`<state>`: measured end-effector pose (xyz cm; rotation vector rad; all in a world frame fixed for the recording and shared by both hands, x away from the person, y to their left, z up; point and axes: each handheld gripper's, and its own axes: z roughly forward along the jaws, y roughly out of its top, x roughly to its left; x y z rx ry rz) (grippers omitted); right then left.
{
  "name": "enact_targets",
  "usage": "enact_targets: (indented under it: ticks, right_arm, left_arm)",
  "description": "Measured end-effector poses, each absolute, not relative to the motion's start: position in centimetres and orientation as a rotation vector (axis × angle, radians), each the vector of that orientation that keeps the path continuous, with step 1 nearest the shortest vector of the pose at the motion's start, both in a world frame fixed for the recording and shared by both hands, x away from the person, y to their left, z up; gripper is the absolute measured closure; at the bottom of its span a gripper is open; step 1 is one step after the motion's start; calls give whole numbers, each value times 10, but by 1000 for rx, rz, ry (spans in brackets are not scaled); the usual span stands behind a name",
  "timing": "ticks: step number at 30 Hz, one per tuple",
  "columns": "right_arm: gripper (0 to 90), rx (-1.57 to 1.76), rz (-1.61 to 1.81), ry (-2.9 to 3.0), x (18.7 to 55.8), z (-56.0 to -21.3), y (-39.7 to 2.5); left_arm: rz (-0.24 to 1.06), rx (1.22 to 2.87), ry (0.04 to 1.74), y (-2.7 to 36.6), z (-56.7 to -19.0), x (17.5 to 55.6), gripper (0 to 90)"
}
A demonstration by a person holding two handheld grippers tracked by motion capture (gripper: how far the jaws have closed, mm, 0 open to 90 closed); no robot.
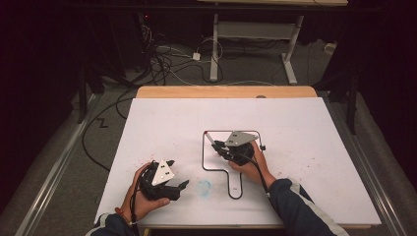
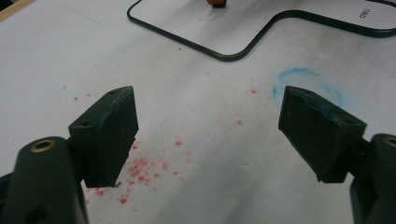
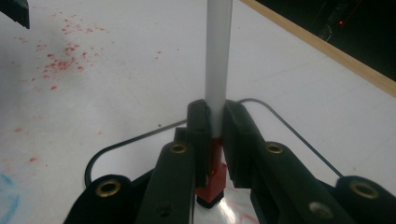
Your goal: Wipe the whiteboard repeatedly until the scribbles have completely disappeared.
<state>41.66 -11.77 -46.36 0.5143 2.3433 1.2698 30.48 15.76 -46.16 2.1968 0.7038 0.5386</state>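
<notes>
Inside the black outline on the white board, the right gripper is clamped on a white marker with a red end. Near that outline's lower left, the left gripper hangs wide open and empty, just beside a blue smudge.

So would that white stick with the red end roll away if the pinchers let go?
Probably. The marker looks round and smooth, so it may roll. It seems stiff, staying straight while the right gripper clamps it. Its slim body suggests it's light.
</notes>
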Motion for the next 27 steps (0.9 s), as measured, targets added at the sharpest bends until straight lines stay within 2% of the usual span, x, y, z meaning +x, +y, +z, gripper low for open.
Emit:
enact_targets:
  ticks: [8,13,20,27]
  right_arm:
    - [826,602,1226,2314,429,-462,-134]
    - [826,557,1217,2329,423,-462,-128]
    - [826,675,1135,2268,433,-460,-167]
    - [825,601,1221,2303,425,-464,-135]
  left_arm:
    - [529,2192,695,158,-461,304,188]
    - [525,2199,690,157,-461,304,188]
    - [522,2203,688,156,-462,305,188]
    - [515,2214,675,152,-463,306,188]
